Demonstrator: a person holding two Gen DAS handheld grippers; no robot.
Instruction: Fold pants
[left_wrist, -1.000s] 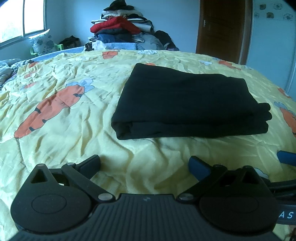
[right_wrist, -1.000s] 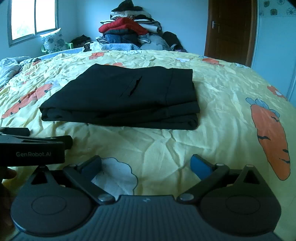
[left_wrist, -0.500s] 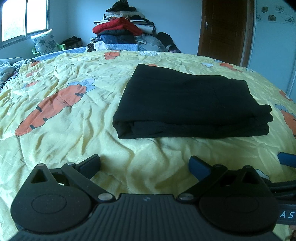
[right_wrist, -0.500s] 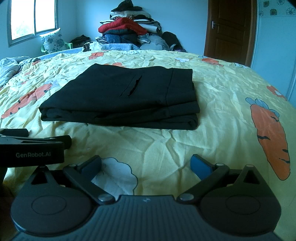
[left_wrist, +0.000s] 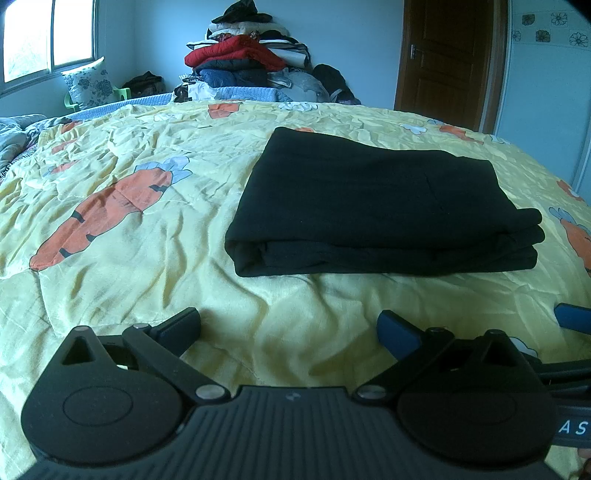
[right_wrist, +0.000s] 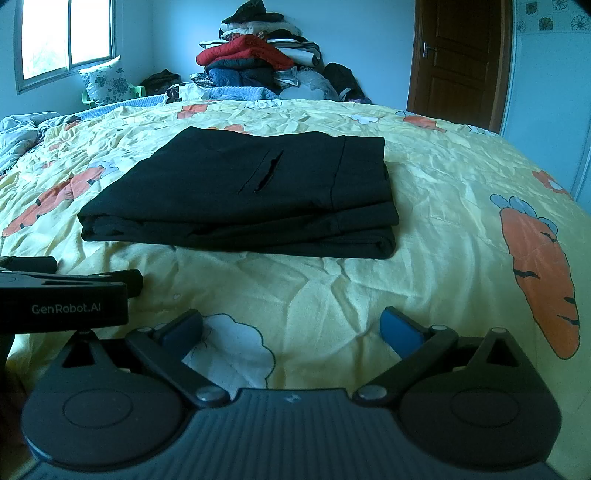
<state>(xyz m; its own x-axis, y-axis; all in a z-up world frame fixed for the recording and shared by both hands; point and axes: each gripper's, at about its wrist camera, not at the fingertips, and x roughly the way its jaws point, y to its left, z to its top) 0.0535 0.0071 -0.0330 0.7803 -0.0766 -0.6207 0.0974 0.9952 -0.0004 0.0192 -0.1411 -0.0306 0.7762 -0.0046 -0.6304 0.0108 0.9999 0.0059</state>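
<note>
Black pants (left_wrist: 373, 201) lie folded into a flat rectangular stack on the yellow carrot-print bedspread (left_wrist: 129, 229). In the right wrist view the same pants (right_wrist: 251, 192) show a pocket slit on top. My left gripper (left_wrist: 290, 325) is open, well short of the stack's near edge, nothing between its fingers. My right gripper (right_wrist: 291, 326) is open too, also on the near side of the pants and apart from them. The left gripper's body (right_wrist: 62, 295) shows at the left edge of the right wrist view.
A tall pile of clothes and bedding (left_wrist: 243, 66) stands beyond the far edge of the bed. A floral pillow (left_wrist: 86, 86) leans under the window at left. A brown door (left_wrist: 448, 59) is at the back right. Rumpled bedding (right_wrist: 18, 136) lies at far left.
Both views have tilted slightly, so the pants sit a touch lower in frame. The pants have not moved and both grippers stay open.
</note>
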